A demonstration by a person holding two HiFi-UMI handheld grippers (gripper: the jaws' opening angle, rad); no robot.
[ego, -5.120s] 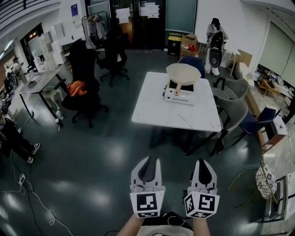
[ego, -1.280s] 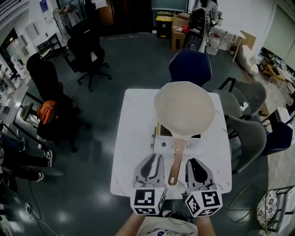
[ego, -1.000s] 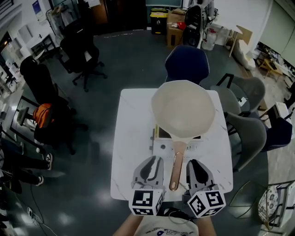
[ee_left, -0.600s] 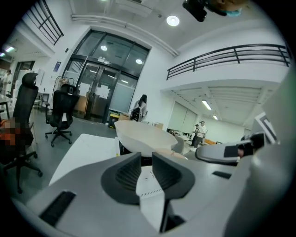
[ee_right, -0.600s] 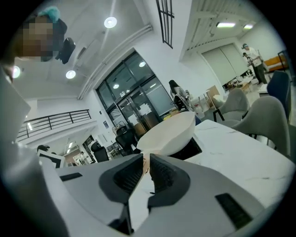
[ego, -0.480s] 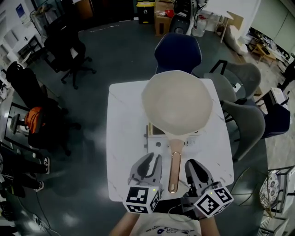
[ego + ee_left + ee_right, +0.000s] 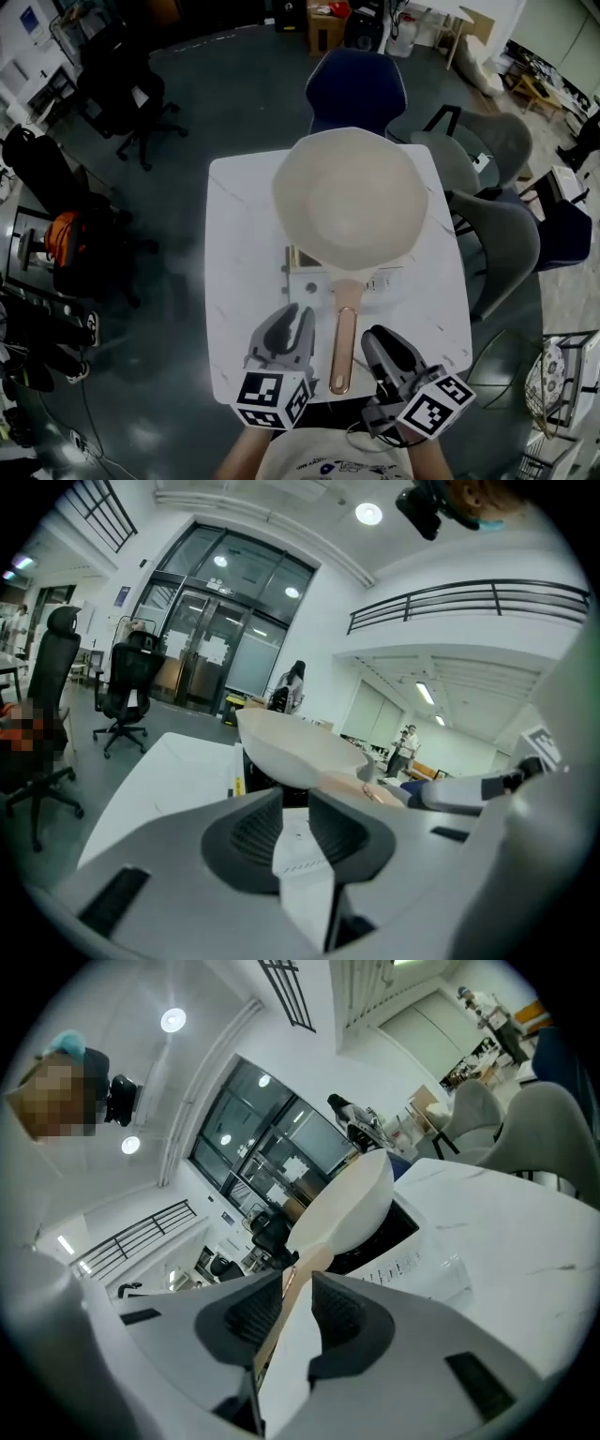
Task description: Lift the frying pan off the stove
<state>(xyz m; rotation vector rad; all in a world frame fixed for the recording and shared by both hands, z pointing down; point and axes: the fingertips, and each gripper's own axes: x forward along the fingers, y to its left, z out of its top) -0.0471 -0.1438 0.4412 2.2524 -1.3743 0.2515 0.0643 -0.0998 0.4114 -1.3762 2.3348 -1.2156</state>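
A cream frying pan (image 7: pixel 352 192) sits on a white portable stove (image 7: pixel 302 260) on a white table (image 7: pixel 239 244). Its copper-coloured handle (image 7: pixel 343 337) points toward me. My left gripper (image 7: pixel 298 317) hovers just left of the handle, shut and empty. My right gripper (image 7: pixel 372 337) sits just right of the handle's end, tilted inward; its jaws are opening with nothing between them. In the left gripper view the pan (image 7: pixel 291 747) lies ahead of the left gripper (image 7: pixel 295 803). In the right gripper view the pan (image 7: pixel 352 1208) and handle (image 7: pixel 302 1265) lie beyond the right gripper (image 7: pixel 295 1283).
A blue chair (image 7: pixel 356 84) stands at the table's far side and two grey chairs (image 7: pixel 497 239) at its right. Black office chairs (image 7: pixel 122 94) stand on the dark floor to the left. The table's near edge is just under my grippers.
I have come from across the room up to the table. Both grippers now flank the pan handle, and the right one has turned inward toward it.
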